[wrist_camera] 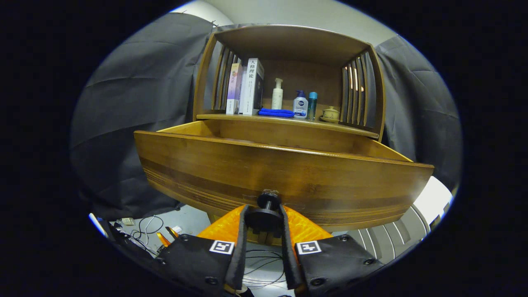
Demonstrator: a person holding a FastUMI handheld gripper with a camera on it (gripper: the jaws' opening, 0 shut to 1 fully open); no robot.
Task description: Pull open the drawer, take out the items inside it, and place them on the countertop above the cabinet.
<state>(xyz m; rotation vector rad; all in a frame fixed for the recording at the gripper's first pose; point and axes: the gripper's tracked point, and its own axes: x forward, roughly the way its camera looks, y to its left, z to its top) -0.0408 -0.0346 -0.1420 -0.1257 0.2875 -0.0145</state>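
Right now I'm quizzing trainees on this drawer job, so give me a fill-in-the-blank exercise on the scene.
1. The gripper is shut on the drawer's dark ____.
2. The wooden drawer stands pulled ____.
3. On the countertop, the folded blue cloth lies beside the upright ____.
4. Beside the white pump bottle with the blue cap stands a slim ____ bottle.

Missing words: knob; open; books; blue

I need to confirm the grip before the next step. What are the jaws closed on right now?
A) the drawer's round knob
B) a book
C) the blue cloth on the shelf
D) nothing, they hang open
A: the gripper has both jaws pressed against the sides of the dark round knob on the front of the pulled-out drawer.
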